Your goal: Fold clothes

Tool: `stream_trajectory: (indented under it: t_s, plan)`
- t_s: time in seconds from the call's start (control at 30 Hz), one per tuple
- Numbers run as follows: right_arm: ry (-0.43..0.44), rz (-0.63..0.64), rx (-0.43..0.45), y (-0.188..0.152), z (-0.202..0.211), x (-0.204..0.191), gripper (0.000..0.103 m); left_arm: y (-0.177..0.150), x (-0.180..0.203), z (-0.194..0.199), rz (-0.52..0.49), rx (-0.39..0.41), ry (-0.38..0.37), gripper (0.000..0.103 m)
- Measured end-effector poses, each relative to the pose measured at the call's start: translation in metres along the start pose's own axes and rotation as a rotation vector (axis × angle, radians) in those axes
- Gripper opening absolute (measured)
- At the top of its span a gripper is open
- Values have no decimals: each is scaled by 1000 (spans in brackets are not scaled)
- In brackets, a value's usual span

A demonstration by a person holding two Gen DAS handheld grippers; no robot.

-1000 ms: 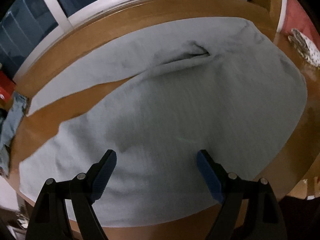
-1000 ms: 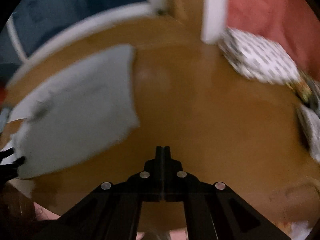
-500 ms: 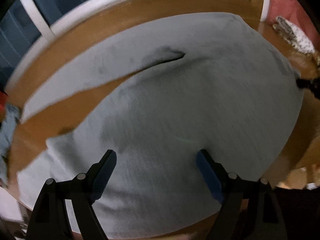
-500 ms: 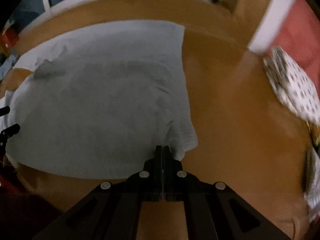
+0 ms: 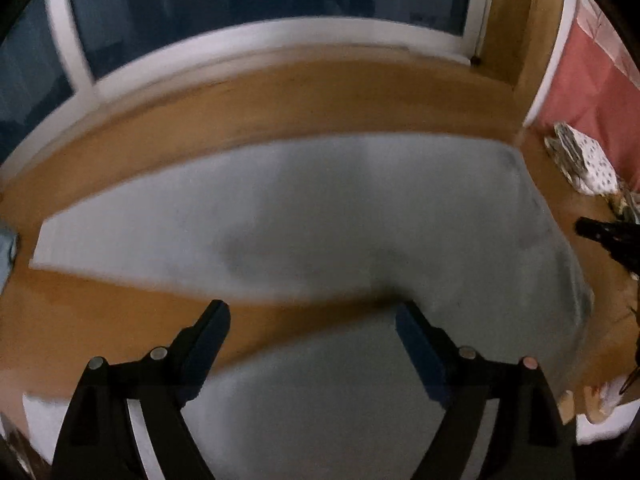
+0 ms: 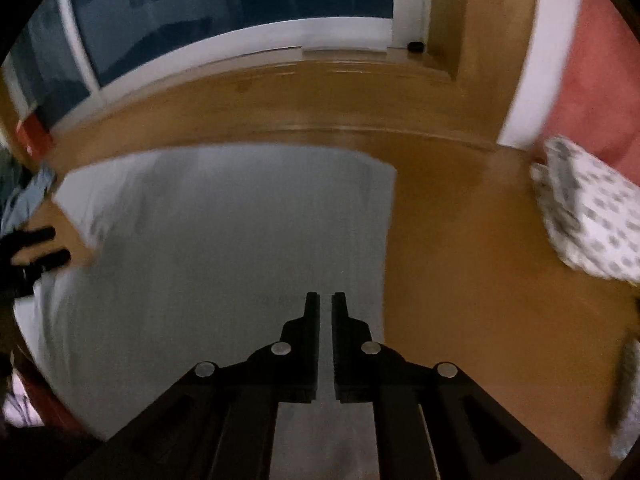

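Note:
A light grey garment (image 5: 360, 220) lies spread flat on the wooden table (image 5: 280, 96), with one long part reaching out to the left. My left gripper (image 5: 311, 312) hovers above its near part, open wide with nothing between the fingers. In the right wrist view the same garment (image 6: 220, 240) fills the left half. My right gripper (image 6: 325, 300) hangs over the garment's right side near the straight edge. Its jaws are opening, a narrow slit shows between them, and nothing is in it. Each gripper's tips show at the edge of the other's view: left gripper (image 6: 36, 248), right gripper (image 5: 600, 232).
A folded white cloth with grey dots (image 6: 592, 220) lies at the table's right, also in the left wrist view as a dotted cloth (image 5: 584, 164). A blue cloth (image 6: 28, 196) sits at the far left. A window with a white frame (image 6: 240, 40) runs behind the table; a red wall (image 6: 592, 80) is at right.
The left gripper has lifted and pulled back, so more table and window show. The right gripper has swung left from bare table to above the garment, and its shut jaws have parted slightly.

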State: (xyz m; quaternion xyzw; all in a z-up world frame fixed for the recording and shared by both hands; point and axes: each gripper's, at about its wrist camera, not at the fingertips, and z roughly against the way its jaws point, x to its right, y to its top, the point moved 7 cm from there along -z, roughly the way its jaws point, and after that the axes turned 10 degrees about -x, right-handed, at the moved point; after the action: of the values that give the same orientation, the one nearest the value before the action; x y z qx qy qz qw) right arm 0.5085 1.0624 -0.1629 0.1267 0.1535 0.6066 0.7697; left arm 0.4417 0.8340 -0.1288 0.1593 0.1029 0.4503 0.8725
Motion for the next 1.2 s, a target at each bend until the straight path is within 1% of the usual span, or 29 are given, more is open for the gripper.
stream_trajectory:
  t_s: [0.07, 0.13, 0.23, 0.27, 0.3, 0.33, 0.4, 0.47, 0.5, 0.53, 0.57, 0.6, 0.63, 0.67, 0.7, 0.73, 0.83, 0.87, 0.93, 1.03, 1.07, 1.1, 1.17, 1.2]
  plan:
    - [23, 5, -2, 23, -22, -2, 6, 14, 11, -17, -44, -4, 34, 84]
    - [9, 18, -33, 36, -41, 0, 6, 23, 20, -36, -90, -18, 70, 84]
    - [-3, 9, -44, 41, -57, 9, 6, 17, 22, -58, -139, -64, 149, 84]
    - [4, 3, -50, 38, -57, 13, 6, 14, 21, -62, -145, -71, 170, 87]
    - [9, -2, -52, 39, -57, 19, 3, 15, 18, -62, -135, -56, 164, 87]
    - [14, -7, -53, 40, -58, 25, 2, 14, 13, -63, -120, -61, 158, 88]
    - [45, -22, -53, 31, -53, 28, 1, 13, 6, -63, -92, -72, 147, 88]
    - [85, -63, -48, 27, -47, 35, 1, 13, 3, -62, -81, -73, 146, 89]
    - [78, -91, -27, 24, -38, 34, 6, 11, 5, -60, -80, -73, 149, 89]
    - [71, -118, -5, 20, -29, 33, 8, 14, 7, -59, -85, -71, 158, 89]
    - [70, -120, 46, 18, -13, 33, 13, 14, 9, -58, -92, -68, 171, 89]
    - [69, -122, 98, 15, 4, 34, 27, 14, 12, -58, -100, -67, 181, 89]
    - [68, -123, 149, 12, 20, 35, 37, 14, 15, -57, -108, -65, 191, 88]
    - [68, -80, 201, 6, 38, 32, 56, 12, 16, -54, -110, -60, 201, 87]
    - [67, -37, 250, -1, 55, 28, 62, 14, 12, -54, -109, -52, 206, 87]
    - [54, 30, 255, -11, 61, 22, 63, 17, 4, -54, -105, -44, 203, 87]
    - [16, 232, 266, -42, 79, 2, 63, 4, 9, -32, -80, -28, 177, 87]
    - [1, 317, 253, -55, 76, -8, 63, -2, 11, -26, -71, -23, 168, 87]
    - [-15, 440, 225, -79, 70, -18, 62, -18, 18, -14, -53, -15, 154, 87]
    - [-16, 568, 185, -114, 59, -34, 62, -47, 29, 1, -17, 1, 129, 87]
    - [0, 586, 172, -126, 51, -38, 62, -54, 34, 6, -9, 12, 115, 87]
    - [9, 593, 162, -142, 52, -38, 62, -61, 39, 8, -8, 17, 98, 87]
    - [8, 592, 144, -163, 46, -43, 62, -74, 49, 12, -7, 25, 66, 87]
    - [1, 589, 142, -168, 45, -44, 62, -80, 53, 11, -11, 15, 52, 87]
